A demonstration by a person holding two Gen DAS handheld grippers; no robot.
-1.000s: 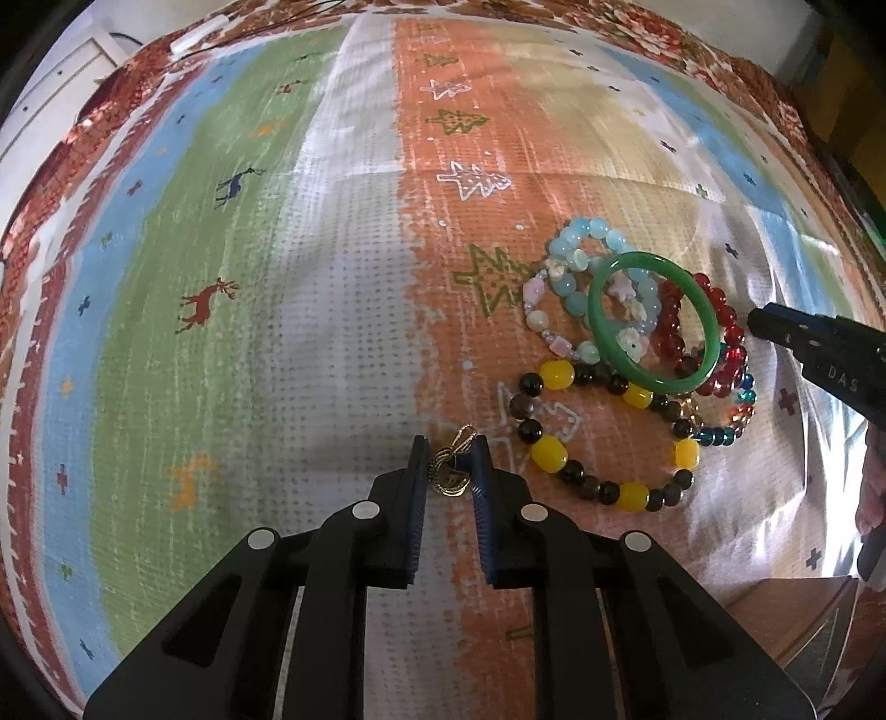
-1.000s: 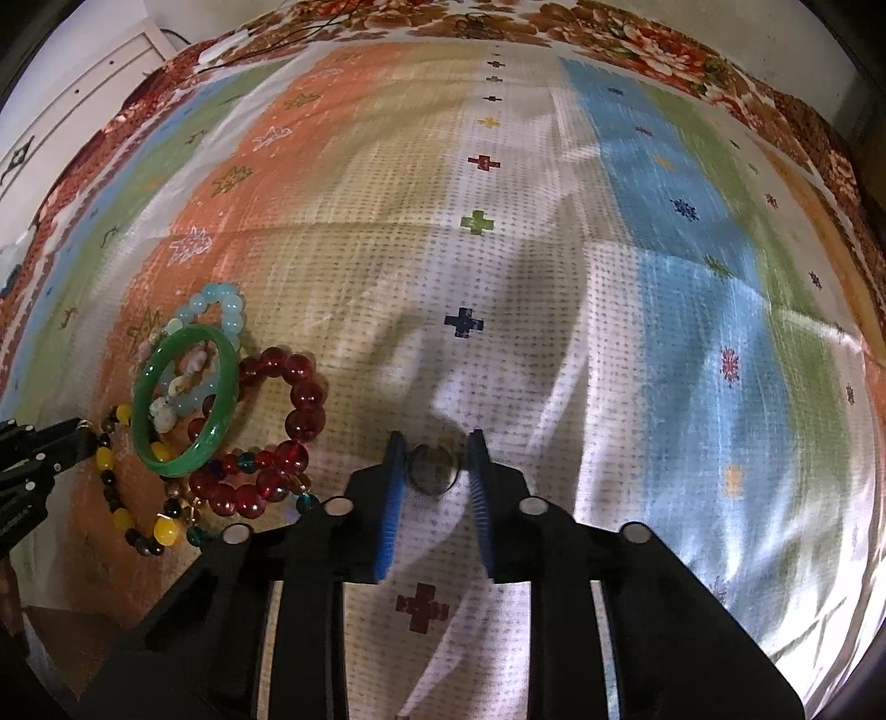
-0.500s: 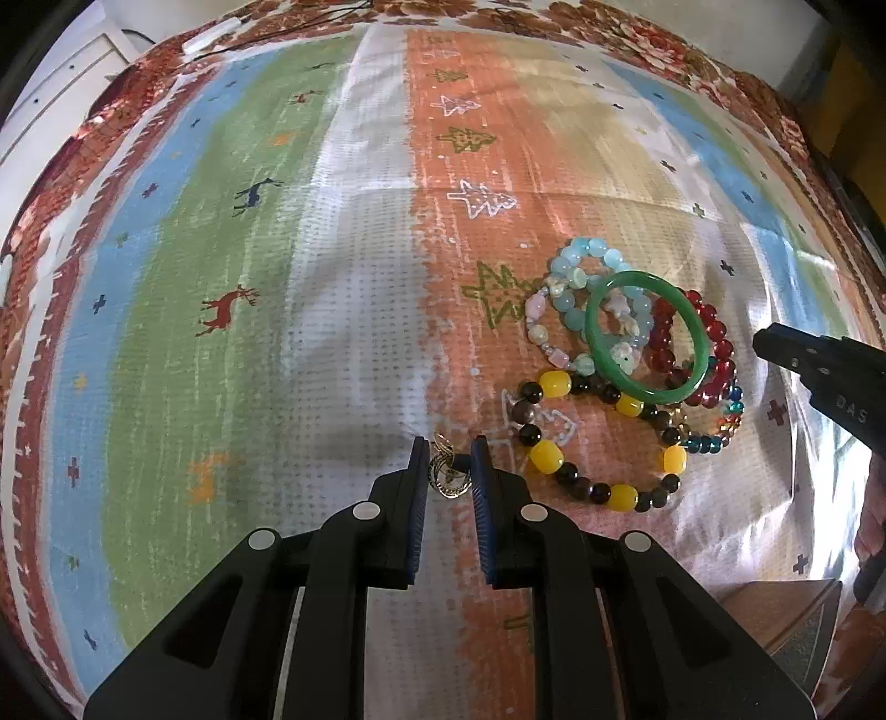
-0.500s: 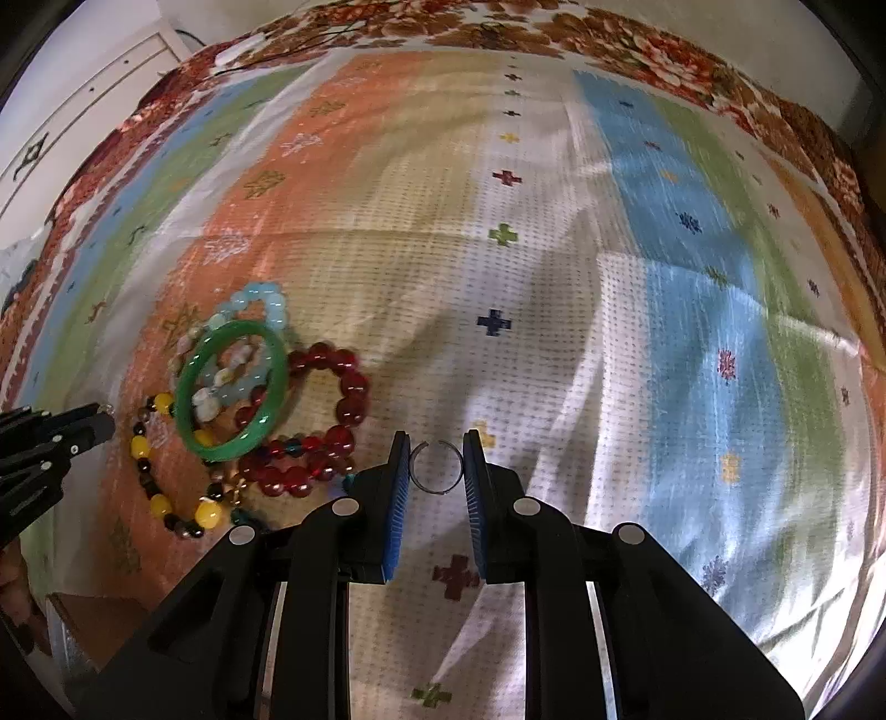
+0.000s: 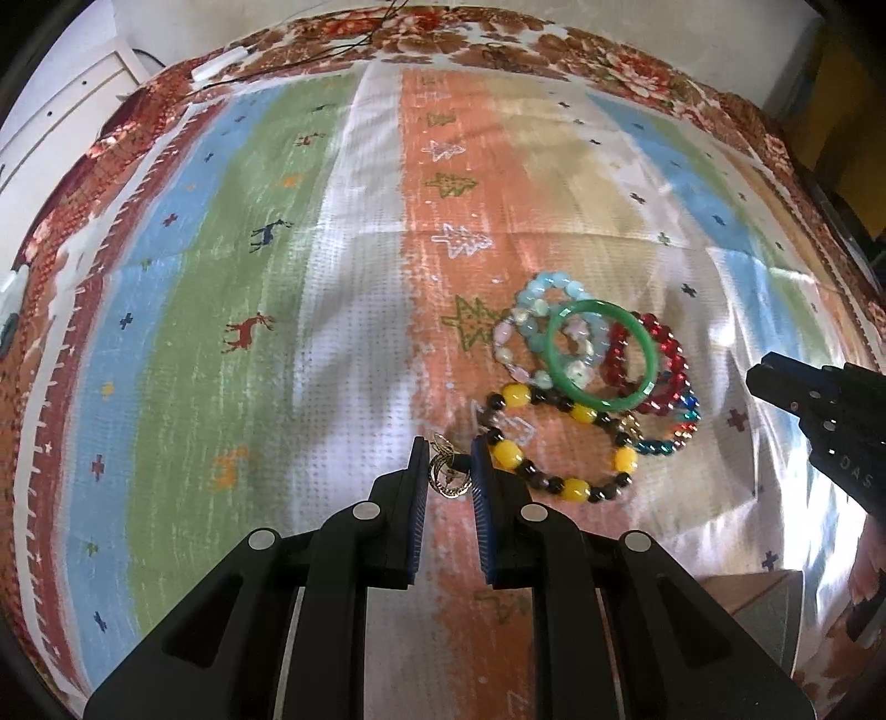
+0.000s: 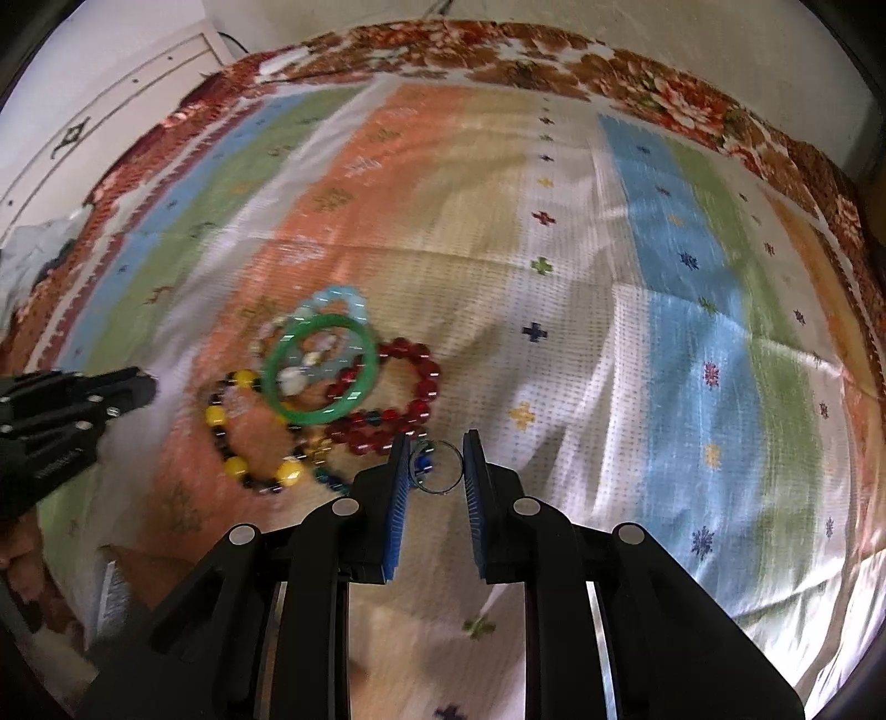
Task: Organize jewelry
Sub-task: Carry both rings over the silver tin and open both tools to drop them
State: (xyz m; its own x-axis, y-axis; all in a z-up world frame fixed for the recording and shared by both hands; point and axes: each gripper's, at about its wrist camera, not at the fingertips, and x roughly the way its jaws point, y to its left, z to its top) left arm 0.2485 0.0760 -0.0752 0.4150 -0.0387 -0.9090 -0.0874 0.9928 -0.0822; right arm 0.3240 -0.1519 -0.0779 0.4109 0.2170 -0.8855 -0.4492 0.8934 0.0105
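My left gripper (image 5: pixel 451 462) is shut on a small gold earring (image 5: pixel 449 477), held above the striped cloth. Right of it lies a pile of bracelets: a green bangle (image 5: pixel 602 354), a yellow-and-black bead bracelet (image 5: pixel 559 443), a dark red bead bracelet (image 5: pixel 667 354) and pale blue and pastel ones (image 5: pixel 534 318). My right gripper (image 6: pixel 436 462) is shut on a thin silver ring (image 6: pixel 437 468), just right of the same pile, where the green bangle (image 6: pixel 320 368) and red beads (image 6: pixel 407 393) show. Each gripper appears at the edge of the other's view.
The colourful striped cloth (image 5: pixel 232 288) covers a bed with a floral border (image 5: pixel 498 39). A white cabinet (image 6: pixel 111 111) stands at the far left. A cardboard box corner (image 5: pixel 764 603) shows near the front edge.
Both grippers have risen from the cloth with their pieces held, so the cloth and bracelet pile look farther away. The right gripper also shifted; the pile now sits nearer the middle of its view.
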